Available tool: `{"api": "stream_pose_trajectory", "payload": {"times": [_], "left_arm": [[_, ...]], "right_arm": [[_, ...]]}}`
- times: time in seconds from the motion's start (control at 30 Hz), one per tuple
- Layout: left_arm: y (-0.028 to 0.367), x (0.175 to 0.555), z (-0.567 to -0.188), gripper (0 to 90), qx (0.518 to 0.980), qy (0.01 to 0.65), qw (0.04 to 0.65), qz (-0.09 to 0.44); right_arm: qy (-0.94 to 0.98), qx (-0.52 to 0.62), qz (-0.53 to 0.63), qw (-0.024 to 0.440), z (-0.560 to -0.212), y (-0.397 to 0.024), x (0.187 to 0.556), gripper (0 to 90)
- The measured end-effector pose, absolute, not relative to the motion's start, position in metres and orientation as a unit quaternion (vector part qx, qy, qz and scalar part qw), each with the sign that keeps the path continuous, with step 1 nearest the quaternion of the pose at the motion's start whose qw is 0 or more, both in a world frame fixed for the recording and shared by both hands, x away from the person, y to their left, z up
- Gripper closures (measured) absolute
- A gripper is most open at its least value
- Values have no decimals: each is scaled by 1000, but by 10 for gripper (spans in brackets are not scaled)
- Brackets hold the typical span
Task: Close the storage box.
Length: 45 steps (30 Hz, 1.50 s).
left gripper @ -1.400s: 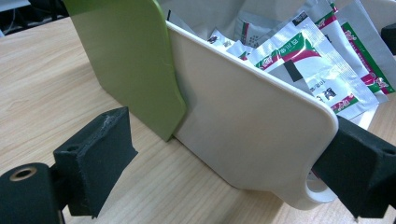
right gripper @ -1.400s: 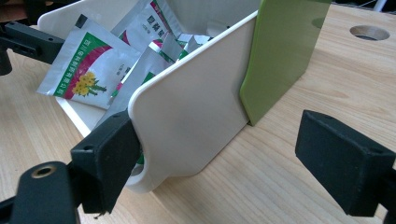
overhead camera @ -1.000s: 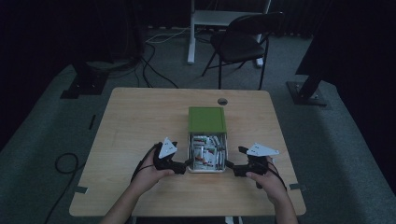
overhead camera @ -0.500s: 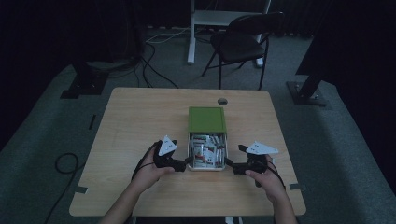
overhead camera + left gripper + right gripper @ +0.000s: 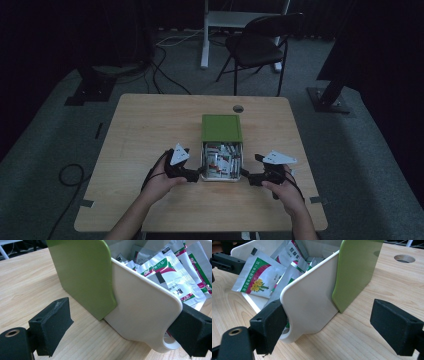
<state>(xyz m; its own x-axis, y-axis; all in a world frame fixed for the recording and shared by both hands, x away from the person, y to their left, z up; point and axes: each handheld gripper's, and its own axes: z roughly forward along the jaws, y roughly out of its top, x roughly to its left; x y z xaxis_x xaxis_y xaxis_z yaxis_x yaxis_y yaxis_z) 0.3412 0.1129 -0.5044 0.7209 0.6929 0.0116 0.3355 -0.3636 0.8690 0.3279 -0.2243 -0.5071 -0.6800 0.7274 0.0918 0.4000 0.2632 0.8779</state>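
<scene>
Two grippers, your left gripper (image 5: 196, 175) and right gripper (image 5: 248, 176), flank the white drawer (image 5: 140, 312) pulled from its green sleeve (image 5: 221, 128), jaws apart; sachets (image 5: 259, 275) fill it.

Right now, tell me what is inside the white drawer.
The white drawer holds a loose pile of foil sachets, some printed red and green, one with yellow flowers. What lies beneath them, and inside the green sleeve, is hidden.
</scene>
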Motion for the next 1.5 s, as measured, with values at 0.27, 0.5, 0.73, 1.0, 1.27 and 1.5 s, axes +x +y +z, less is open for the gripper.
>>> {"api": "stream_pose_trajectory", "payload": {"times": [0.27,0.5,0.73,1.0,1.27,1.5], "left_arm": [[113,344,-505,99,801,323,467,189],[113,346,-505,99,802,325,464,189],[113,348,-504,99,800,328,465,190],[112,351,-503,99,798,332,466,190],[111,354,-501,99,799,333,464,189],[110,357,-500,99,796,336,466,191]], "right_arm": [[776,366,485,171,-507,-224,331,138],[782,361,478,173,-505,-223,334,134],[780,363,480,173,-505,-223,336,135],[776,367,482,175,-504,-223,339,136],[771,375,484,174,-503,-224,344,136],[768,380,486,174,-503,-224,349,136]]}}
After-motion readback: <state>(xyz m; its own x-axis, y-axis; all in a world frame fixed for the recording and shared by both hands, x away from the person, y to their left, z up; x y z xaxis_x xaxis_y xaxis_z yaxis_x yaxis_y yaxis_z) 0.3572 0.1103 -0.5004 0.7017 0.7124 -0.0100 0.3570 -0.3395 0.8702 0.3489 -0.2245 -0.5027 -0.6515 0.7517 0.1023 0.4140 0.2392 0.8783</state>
